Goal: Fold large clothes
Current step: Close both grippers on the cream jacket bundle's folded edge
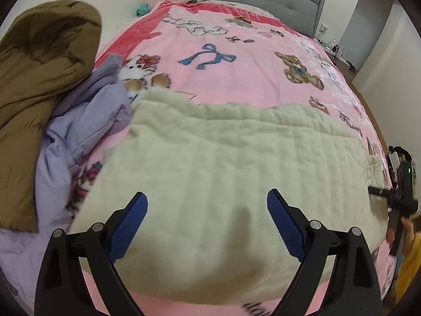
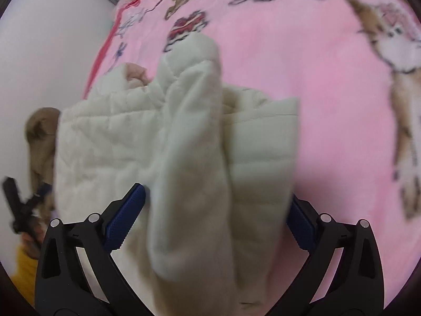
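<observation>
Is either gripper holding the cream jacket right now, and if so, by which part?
Neither. Both the left gripper and the right gripper stand open over the cream jacket.

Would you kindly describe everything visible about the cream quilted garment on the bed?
The cream quilted garment looks soft and padded, stitched in a grid of squares. It lies spread on the pink cartoon blanket, its left edge beside a lilac garment. In the right wrist view a sleeve-like fold stands between the open right gripper's pads. The open left gripper holds nothing.

Bed (image 1: 302, 8) under pink cartoon blanket (image 1: 250, 73); cream quilted garment (image 1: 223, 171) near centre, lilac garment (image 1: 86, 123) and brown coat (image 1: 39, 79) left.
</observation>
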`<act>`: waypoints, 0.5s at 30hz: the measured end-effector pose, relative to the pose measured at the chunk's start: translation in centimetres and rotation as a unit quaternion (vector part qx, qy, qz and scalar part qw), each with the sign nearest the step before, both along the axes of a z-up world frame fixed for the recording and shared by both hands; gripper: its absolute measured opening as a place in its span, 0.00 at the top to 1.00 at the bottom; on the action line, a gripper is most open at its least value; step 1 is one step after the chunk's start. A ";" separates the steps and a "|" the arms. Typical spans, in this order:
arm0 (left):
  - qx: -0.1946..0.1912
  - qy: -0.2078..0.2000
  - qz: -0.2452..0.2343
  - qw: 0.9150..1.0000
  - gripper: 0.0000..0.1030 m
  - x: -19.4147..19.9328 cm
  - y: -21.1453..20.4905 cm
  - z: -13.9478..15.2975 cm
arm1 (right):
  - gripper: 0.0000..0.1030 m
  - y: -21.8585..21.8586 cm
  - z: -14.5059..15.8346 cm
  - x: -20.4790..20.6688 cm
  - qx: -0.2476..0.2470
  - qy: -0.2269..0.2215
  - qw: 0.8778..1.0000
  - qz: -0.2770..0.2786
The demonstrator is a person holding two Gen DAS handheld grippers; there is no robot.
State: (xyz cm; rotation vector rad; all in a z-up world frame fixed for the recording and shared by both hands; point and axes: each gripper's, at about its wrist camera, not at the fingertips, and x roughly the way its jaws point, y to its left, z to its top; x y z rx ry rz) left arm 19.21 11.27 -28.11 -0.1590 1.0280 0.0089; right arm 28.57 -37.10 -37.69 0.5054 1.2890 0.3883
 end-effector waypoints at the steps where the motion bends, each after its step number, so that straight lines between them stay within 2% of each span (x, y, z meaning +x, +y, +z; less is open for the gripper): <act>1: 0.003 0.002 -0.001 1.000 0.10 -0.1 0.7 -0.1 | 0.08 0.4 0.2 0.1 0.003 0.002 1.000 0.010; 6: -0.002 0.039 0.023 0.999 0.08 1.7 7.4 -0.8 | 0.07 2.2 0.2 0.6 -0.041 0.015 0.998 0.042; 9: -0.036 0.068 -0.003 0.997 0.07 3.2 9.8 -2.2 | 0.07 2.5 -0.1 0.8 -0.046 0.025 0.998 0.042; 13: -0.061 0.146 -0.038 0.987 0.07 5.9 11.0 -6.0 | 0.07 3.0 -0.5 1.0 -0.058 0.033 0.997 0.048; 15: -0.078 0.180 -0.058 0.979 0.05 6.8 11.2 -7.7 | 0.07 3.2 -0.6 1.3 -0.061 0.038 0.996 0.048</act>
